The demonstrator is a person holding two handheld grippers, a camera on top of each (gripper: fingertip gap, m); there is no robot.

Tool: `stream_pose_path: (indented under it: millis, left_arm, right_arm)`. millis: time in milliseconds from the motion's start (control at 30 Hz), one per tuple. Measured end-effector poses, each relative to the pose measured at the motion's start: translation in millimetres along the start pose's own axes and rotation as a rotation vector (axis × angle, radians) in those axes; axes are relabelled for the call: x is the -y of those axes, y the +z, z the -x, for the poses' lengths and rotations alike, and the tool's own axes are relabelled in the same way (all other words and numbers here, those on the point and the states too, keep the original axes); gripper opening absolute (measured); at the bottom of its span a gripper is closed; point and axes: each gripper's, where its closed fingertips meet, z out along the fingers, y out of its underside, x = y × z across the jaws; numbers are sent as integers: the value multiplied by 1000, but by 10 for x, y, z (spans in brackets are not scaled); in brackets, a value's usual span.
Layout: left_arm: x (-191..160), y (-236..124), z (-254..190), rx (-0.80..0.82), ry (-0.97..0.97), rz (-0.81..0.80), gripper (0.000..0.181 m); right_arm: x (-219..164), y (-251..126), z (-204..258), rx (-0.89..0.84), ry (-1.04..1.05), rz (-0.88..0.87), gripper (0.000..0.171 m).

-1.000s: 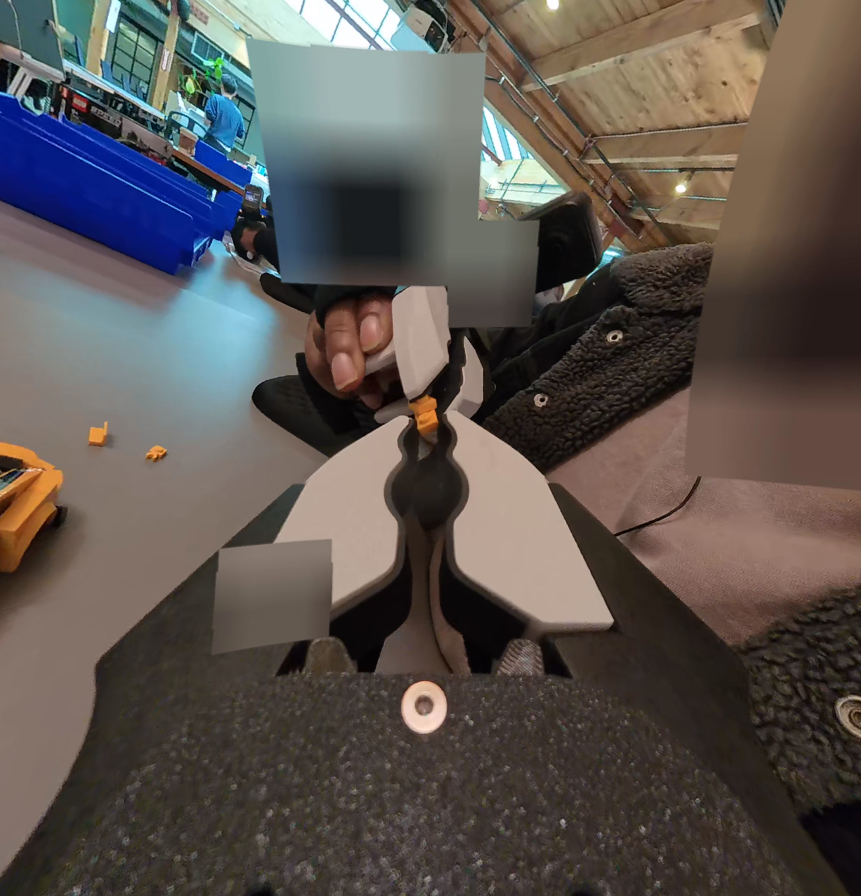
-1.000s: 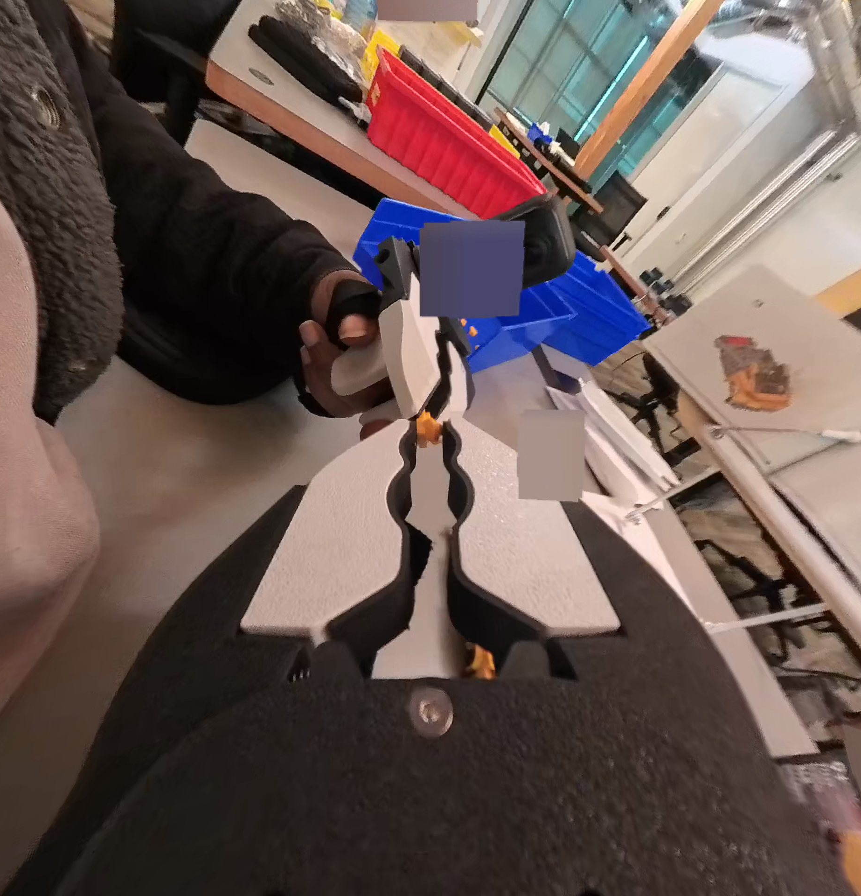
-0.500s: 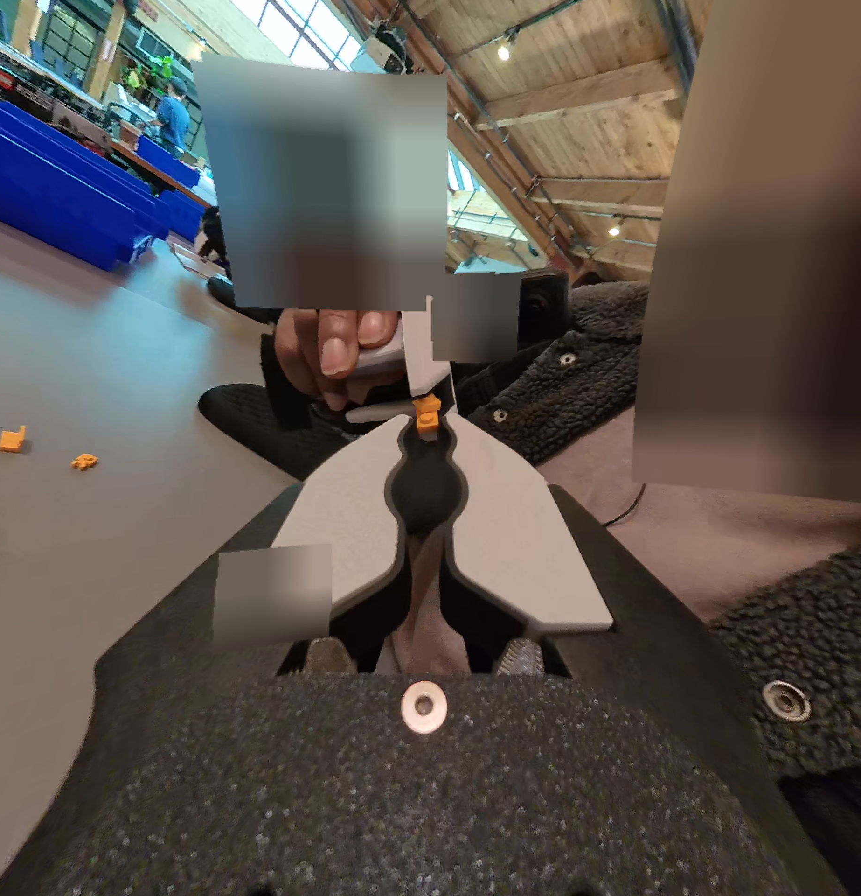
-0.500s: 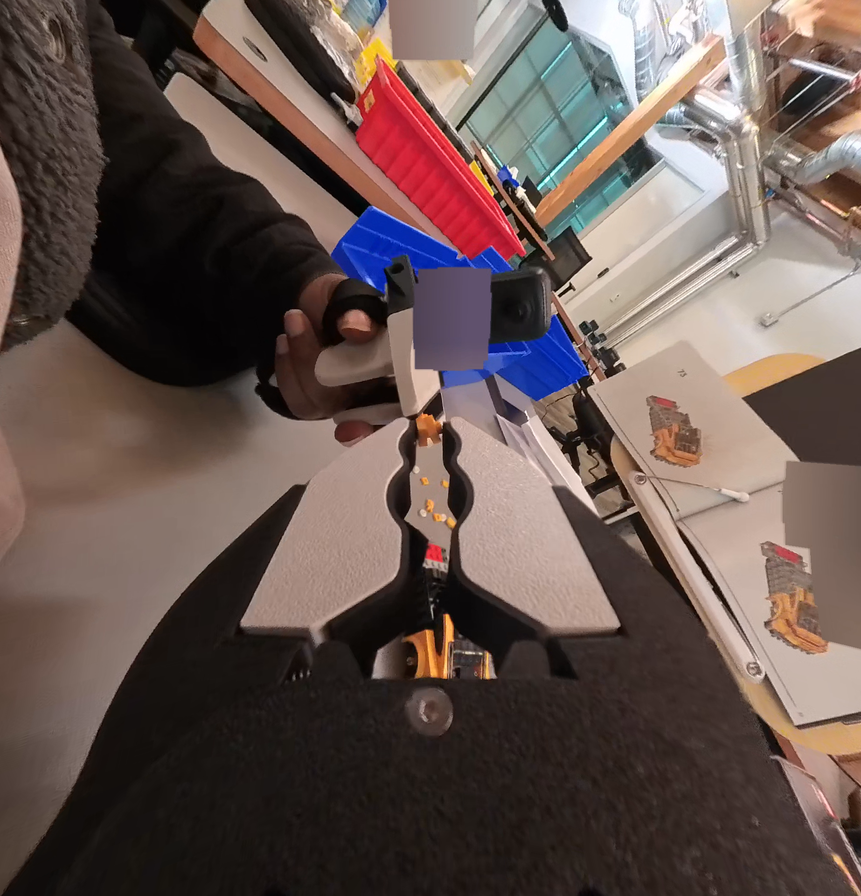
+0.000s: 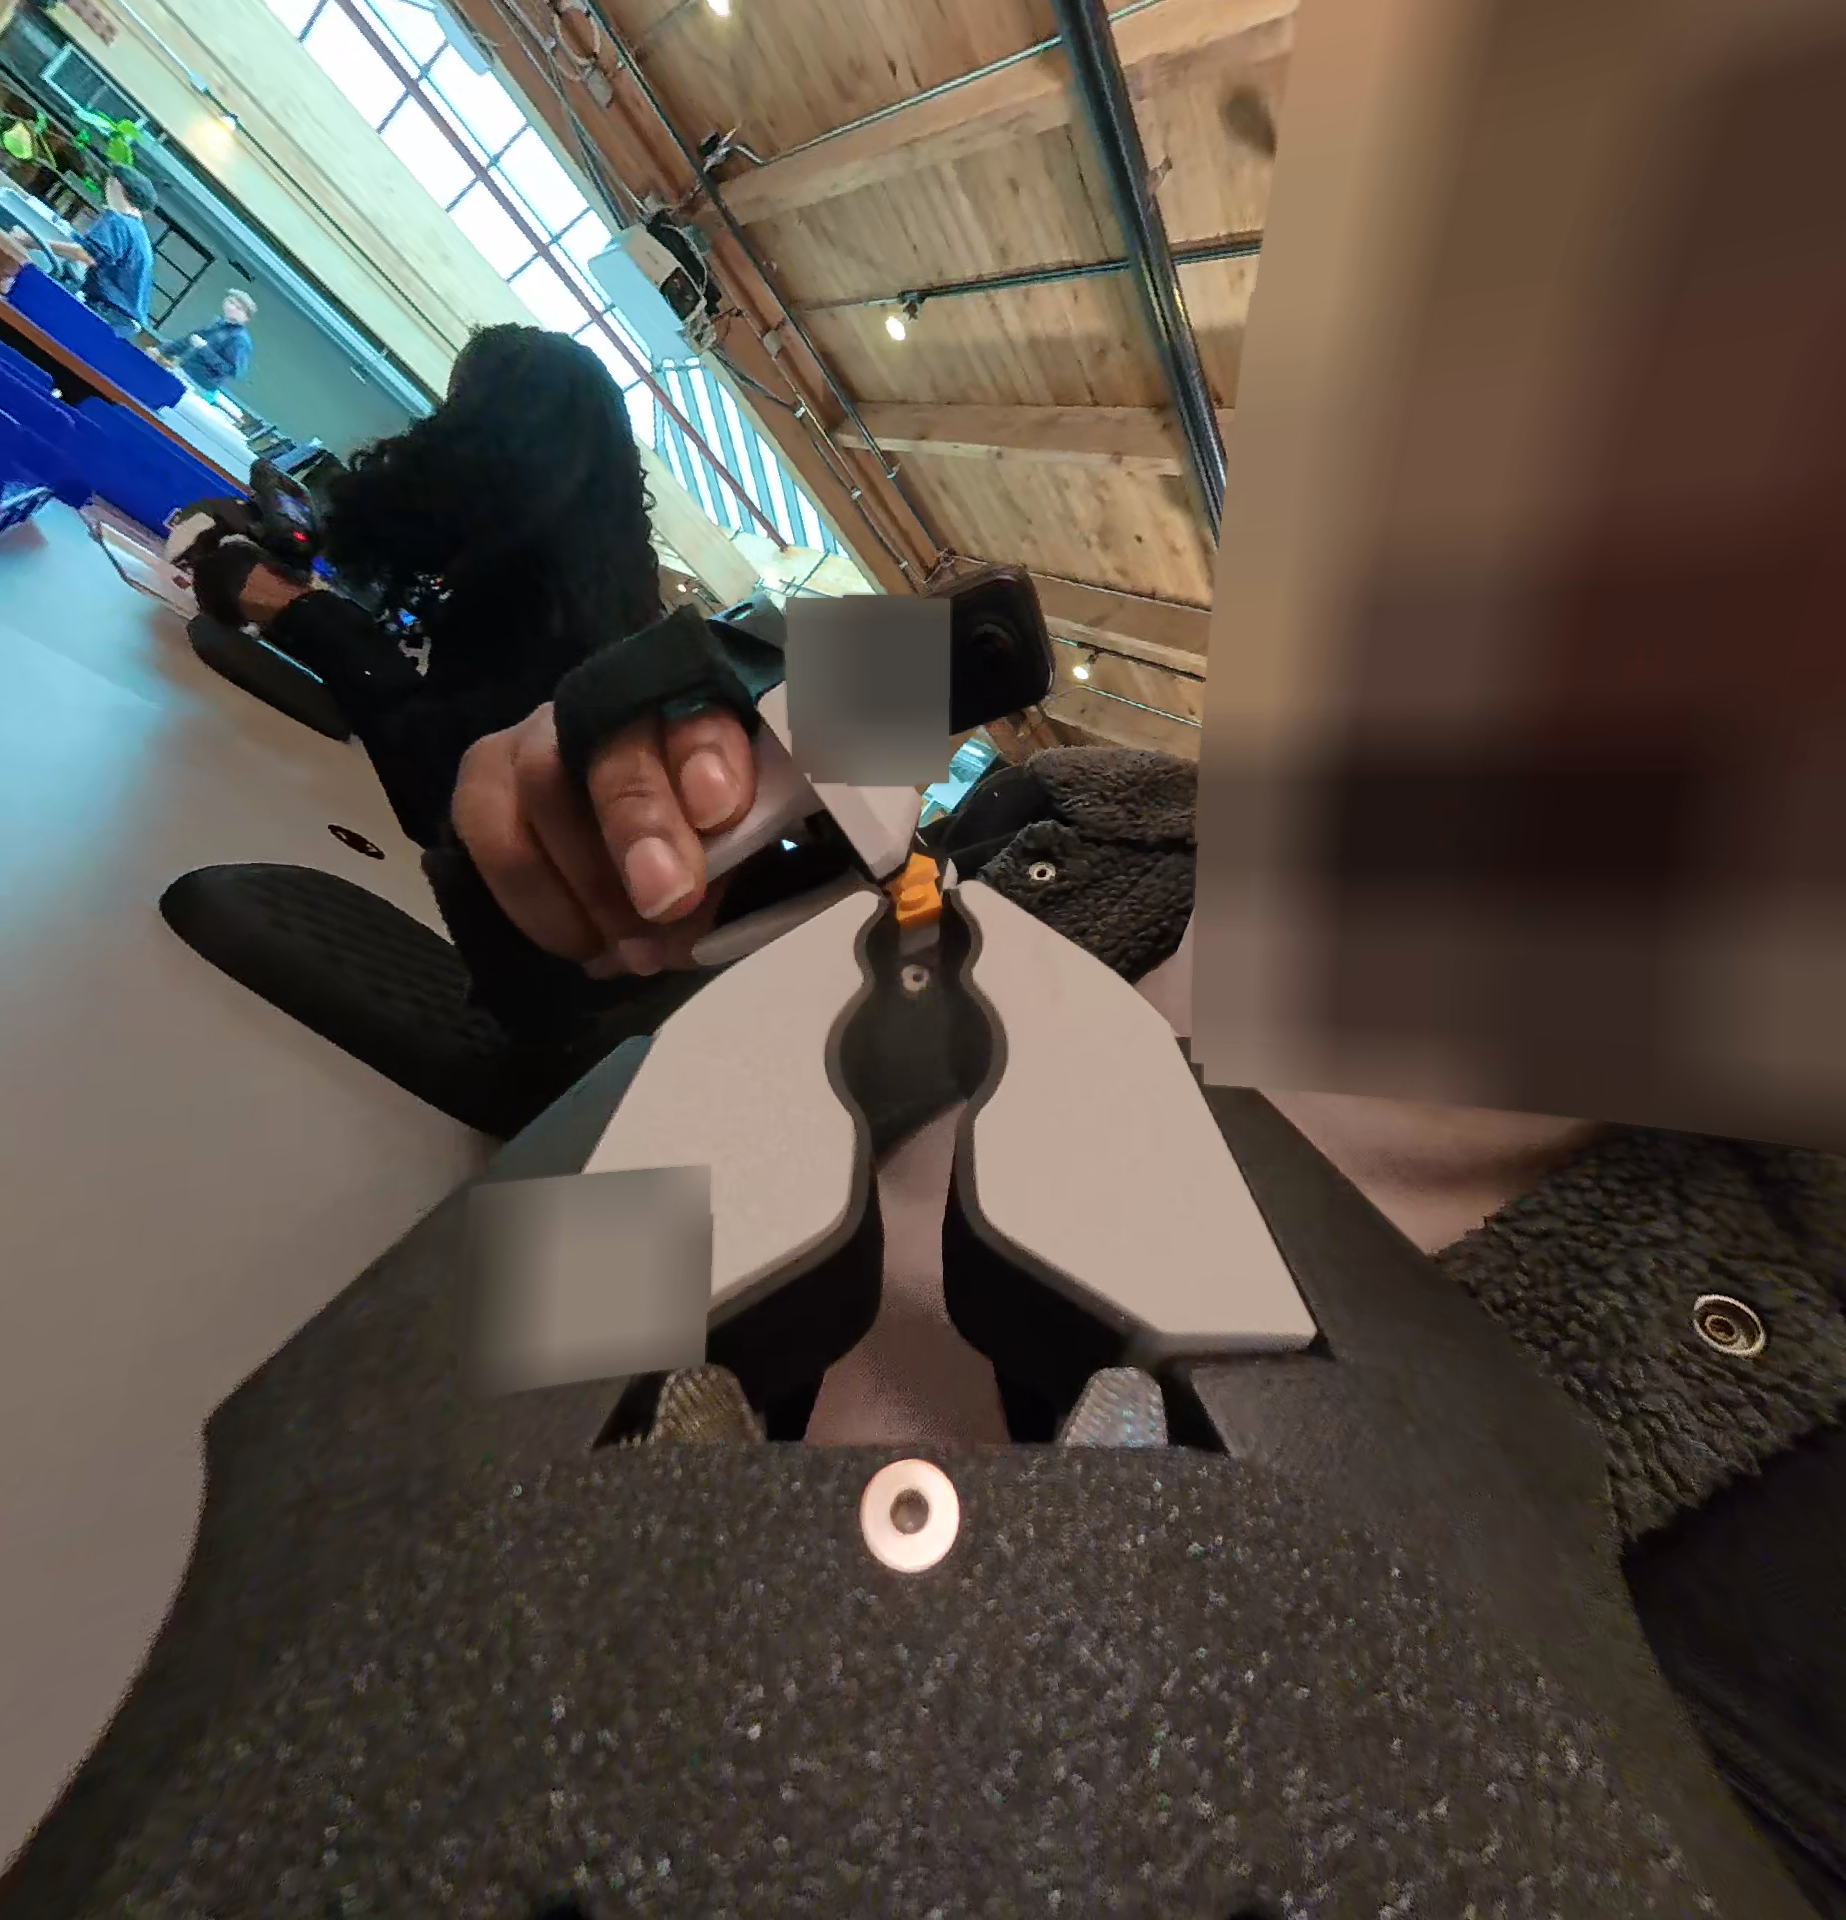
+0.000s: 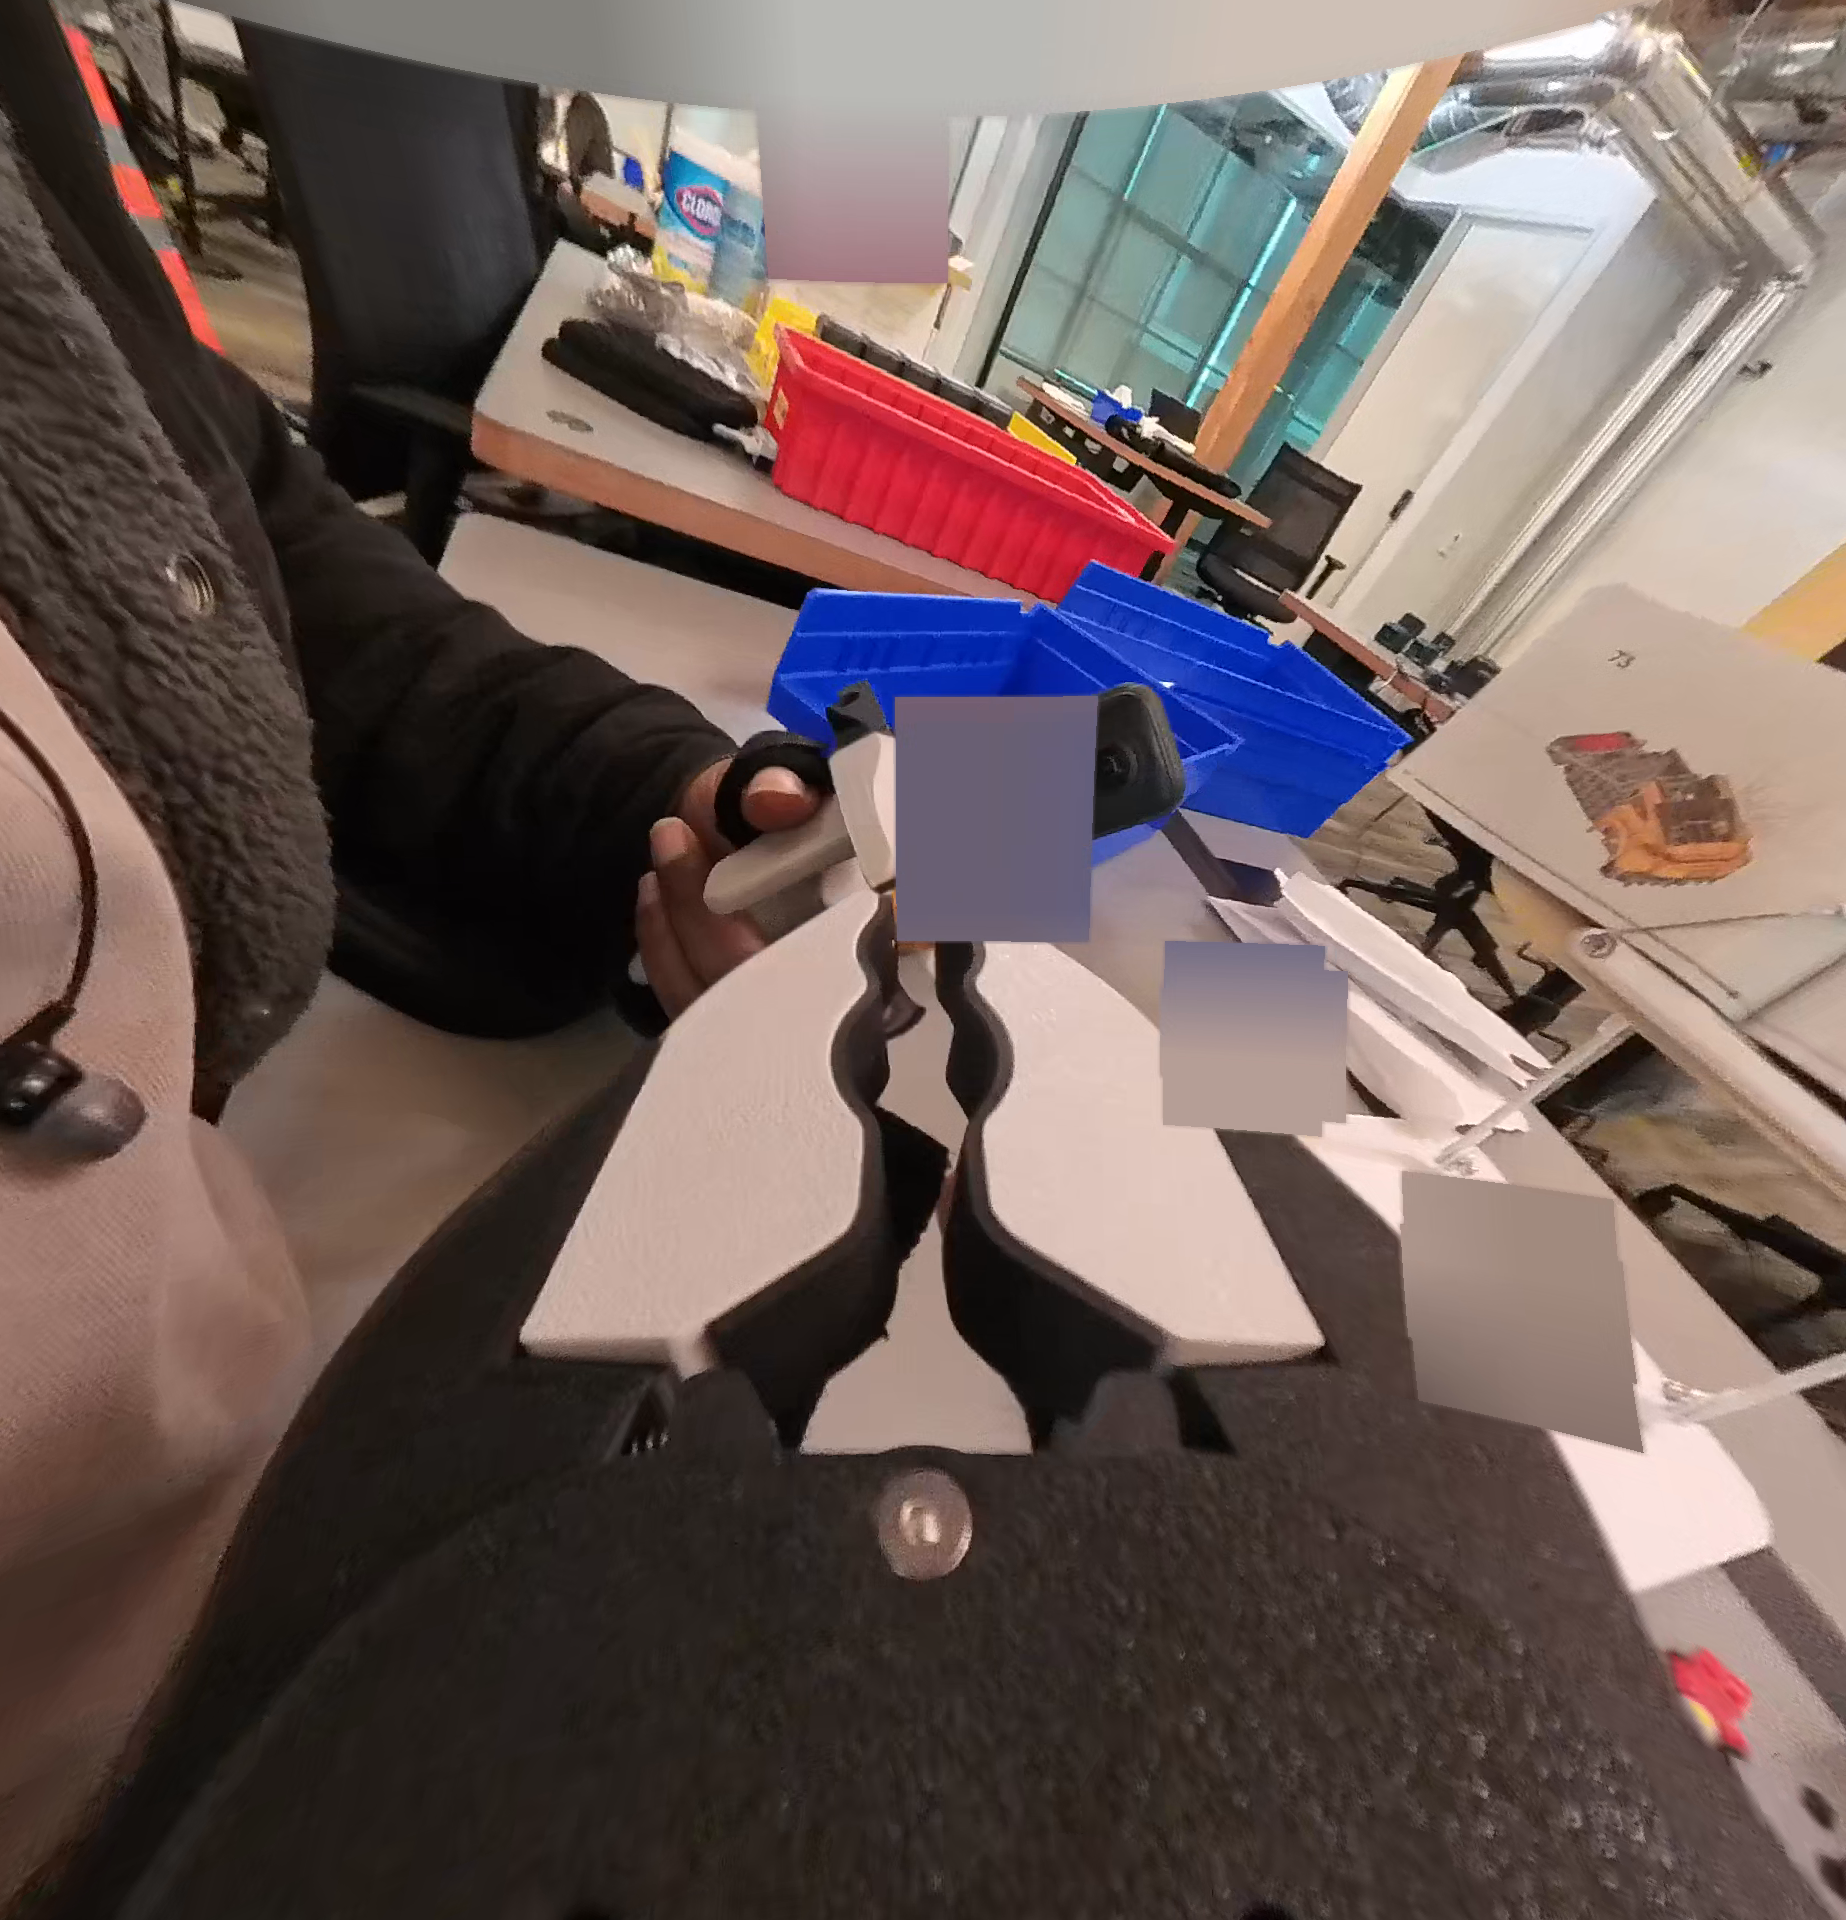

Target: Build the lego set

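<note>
Jaws of both grippers meet tip-to-tip on 1 orange lego piece.

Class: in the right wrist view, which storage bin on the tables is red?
The long ribbed bin on the farther table; the bins nearer the grippers are blue.

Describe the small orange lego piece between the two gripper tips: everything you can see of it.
The orange lego piece is a small plastic brick, studs just visible on its upper side, held in mid-air above the table. The left hand-held gripper pinches it at its fingertips; the right hand-held gripper meets it tip to tip from the far side. In the right wrist view a blur patch hides nearly all of it. Whether it is one piece or two joined cannot be told.
</note>
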Motion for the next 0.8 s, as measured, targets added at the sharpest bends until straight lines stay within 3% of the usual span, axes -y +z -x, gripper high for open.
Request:
stream_pose_path:
  millis: [300,367,533,667,800]
  left_arm:
    - [-21,-34,120,126,93,52,7]
    - [-53,-43,170,202,184,98,8]
    - [-166,-84,389,457,508,266,7]
    - [-216,-88,480,582,769,368,8]
    - [-235,-76,500,627,910,415,8]
  right_arm:
    - [-122,-20,-18,46,35,42,9]
    - [-168,-51,-48,52,31,74,22]
    - [-194,-225,-35,270,272,105,22]
    - [-352,-242,4,338,221,191,23]
    - [-454,-218,101,405,173,245,19]
